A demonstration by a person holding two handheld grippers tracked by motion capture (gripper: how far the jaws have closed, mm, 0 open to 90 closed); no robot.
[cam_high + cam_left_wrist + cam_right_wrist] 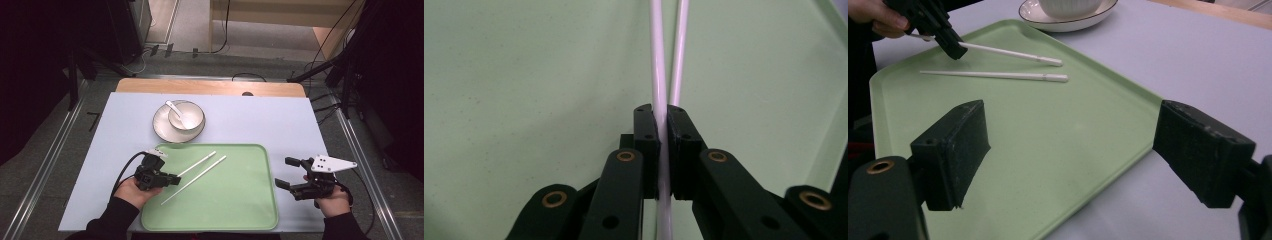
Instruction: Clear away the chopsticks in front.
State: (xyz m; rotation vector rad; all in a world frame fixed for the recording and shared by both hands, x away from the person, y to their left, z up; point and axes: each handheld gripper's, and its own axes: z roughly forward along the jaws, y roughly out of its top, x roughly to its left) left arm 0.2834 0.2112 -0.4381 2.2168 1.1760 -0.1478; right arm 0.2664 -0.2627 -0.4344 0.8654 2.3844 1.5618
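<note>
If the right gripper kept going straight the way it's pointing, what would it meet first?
Most likely the green tray: the open right gripper points across the tray's near edge. Beyond lie the loose chopstick and the left gripper. Its height above the tray is unclear.

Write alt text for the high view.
The left gripper is shut on one of two thin white chopsticks over a pale green plastic tray. The right gripper waits open beside the tray; behind it, a white bowl holds a spoon.
</note>
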